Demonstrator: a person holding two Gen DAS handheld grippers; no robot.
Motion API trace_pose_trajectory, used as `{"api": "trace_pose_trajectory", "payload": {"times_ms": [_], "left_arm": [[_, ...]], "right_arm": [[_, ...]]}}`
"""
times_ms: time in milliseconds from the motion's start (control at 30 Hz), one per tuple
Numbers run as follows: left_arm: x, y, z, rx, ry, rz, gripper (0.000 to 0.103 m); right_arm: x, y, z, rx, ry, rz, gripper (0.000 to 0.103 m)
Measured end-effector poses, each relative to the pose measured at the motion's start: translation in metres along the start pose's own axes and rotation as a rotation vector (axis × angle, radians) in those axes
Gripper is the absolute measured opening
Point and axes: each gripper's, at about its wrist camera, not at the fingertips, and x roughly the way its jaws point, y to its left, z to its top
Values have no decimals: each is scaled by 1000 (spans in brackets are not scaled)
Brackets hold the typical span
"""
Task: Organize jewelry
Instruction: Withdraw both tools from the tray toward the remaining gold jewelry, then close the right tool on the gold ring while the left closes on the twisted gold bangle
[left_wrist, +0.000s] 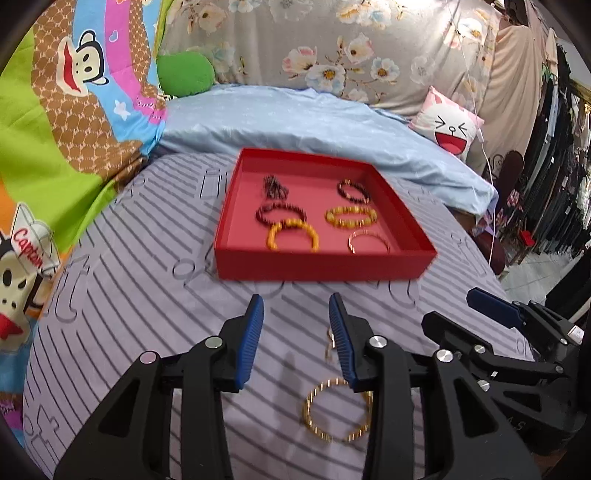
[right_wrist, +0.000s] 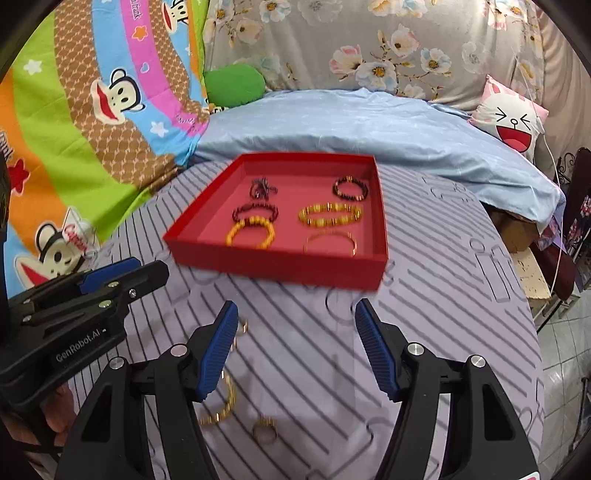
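A red tray (left_wrist: 317, 264) (right_wrist: 273, 266) lies on the striped lilac sheet and holds several bracelets: dark beaded, yellow beaded and a thin gold bangle (left_wrist: 368, 242). My left gripper (left_wrist: 295, 306) is open and empty above the sheet, short of the tray. A gold bracelet (left_wrist: 338, 410) (right_wrist: 221, 406) lies on the sheet under its right finger, with small gold rings (left_wrist: 330, 345) beside it. My right gripper (right_wrist: 297, 308) is open and empty, just right of the left one. A gold ring (right_wrist: 265, 430) lies between its fingers, near the camera.
A light blue quilt (left_wrist: 295, 118) lies behind the tray. A cartoon blanket (left_wrist: 55, 129) lies on the left, and a green cushion (left_wrist: 184, 74) and a pink pillow (left_wrist: 448, 123) at the back. The bed edge drops to a tiled floor (right_wrist: 561, 369) on the right.
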Motion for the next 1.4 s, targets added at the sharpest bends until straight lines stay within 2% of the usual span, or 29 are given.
{"api": "trace_pose_trajectory", "payload": {"times_ms": [267, 467, 667, 767, 833, 1000, 1400], "left_arm": [[-3, -3, -48, -24, 86, -32, 35], [7, -14, -64, -4, 129, -38, 35], [21, -14, -69, 4, 159, -15, 32], [21, -13, -69, 5, 156, -9, 24], [21, -11, -69, 1, 156, -7, 15], [20, -4, -70, -9, 151, -5, 5], [18, -5, -74, 14, 130, 28, 4]], "right_arm": [[-6, -4, -50, 23, 84, 3, 64], [-6, -7, -72, 49, 117, 2, 64], [-7, -7, -79, 41, 125, -14, 64], [-6, -5, -80, 39, 126, -11, 64], [-4, -3, -80, 40, 128, -8, 64], [0, 2, -81, 32, 136, 1, 63], [14, 21, -80, 0, 151, 7, 50]]}}
